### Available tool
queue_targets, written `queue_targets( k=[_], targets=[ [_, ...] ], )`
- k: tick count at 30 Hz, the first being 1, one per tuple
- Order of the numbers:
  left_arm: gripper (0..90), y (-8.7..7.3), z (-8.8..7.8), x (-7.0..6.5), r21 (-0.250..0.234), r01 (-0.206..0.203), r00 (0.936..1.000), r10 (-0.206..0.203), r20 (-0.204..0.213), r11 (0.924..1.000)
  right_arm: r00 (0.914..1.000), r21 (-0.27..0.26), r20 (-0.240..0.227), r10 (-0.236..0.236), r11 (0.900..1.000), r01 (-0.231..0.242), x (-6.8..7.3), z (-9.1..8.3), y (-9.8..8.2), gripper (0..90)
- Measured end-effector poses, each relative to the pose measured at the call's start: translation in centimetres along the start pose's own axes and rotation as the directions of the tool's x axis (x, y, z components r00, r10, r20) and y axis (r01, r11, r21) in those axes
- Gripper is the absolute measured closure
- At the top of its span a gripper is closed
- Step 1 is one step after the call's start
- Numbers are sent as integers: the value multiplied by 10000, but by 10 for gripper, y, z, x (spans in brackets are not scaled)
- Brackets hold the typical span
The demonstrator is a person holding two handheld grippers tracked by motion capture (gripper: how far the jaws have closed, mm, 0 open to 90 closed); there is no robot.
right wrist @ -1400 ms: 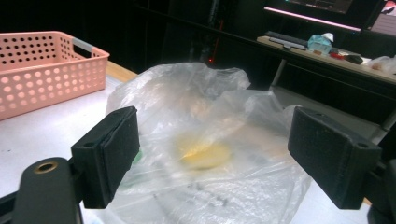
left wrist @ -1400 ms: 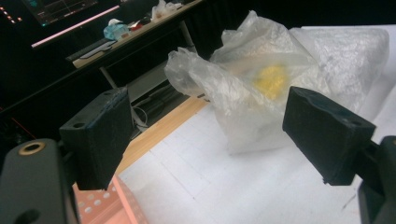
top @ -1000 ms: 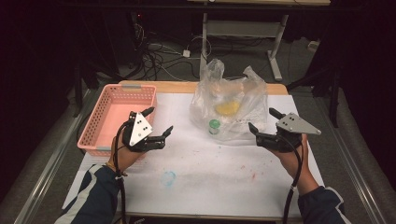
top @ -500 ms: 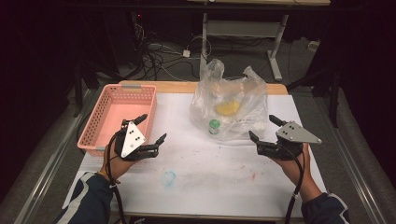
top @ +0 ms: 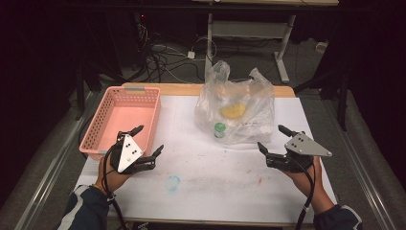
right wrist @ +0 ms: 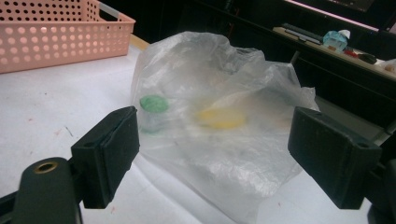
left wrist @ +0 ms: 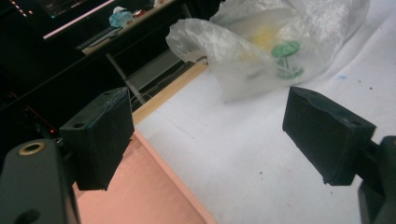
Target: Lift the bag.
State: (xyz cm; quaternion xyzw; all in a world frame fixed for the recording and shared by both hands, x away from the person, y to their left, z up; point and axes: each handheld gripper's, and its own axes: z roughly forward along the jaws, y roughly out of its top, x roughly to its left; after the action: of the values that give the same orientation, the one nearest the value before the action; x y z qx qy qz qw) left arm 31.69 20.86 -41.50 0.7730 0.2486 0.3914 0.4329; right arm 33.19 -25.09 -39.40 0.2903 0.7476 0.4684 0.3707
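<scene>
There are no words or numbers to read here. The green lid (left wrist: 286, 48) inside the clear plastic bag (left wrist: 261, 42), out ahead of the left gripper (left wrist: 210, 135), has a pale mark on its top, but it is too blurry to tell if it is a letter. The same lid (right wrist: 154, 103) ahead of the right gripper (right wrist: 224, 154) looks plain. The pink basket (right wrist: 56, 35) has only holes, no label.
</scene>
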Motion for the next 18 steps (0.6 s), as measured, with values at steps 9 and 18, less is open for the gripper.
queue_targets(
  k=[9, 18],
  targets=[
    [165, -13, -8, -4, 326, -34, 10000, 35, -53, 9995, 9999, 19, -143, -89, 10000, 90, 6, -8, -13, 168],
    [165, -25, -15, -7, 539, -74, 9999, 82, -142, 9985, 9992, 276, -354, -209, 9994, 219, 15, -11, -27, 165]
  ],
)
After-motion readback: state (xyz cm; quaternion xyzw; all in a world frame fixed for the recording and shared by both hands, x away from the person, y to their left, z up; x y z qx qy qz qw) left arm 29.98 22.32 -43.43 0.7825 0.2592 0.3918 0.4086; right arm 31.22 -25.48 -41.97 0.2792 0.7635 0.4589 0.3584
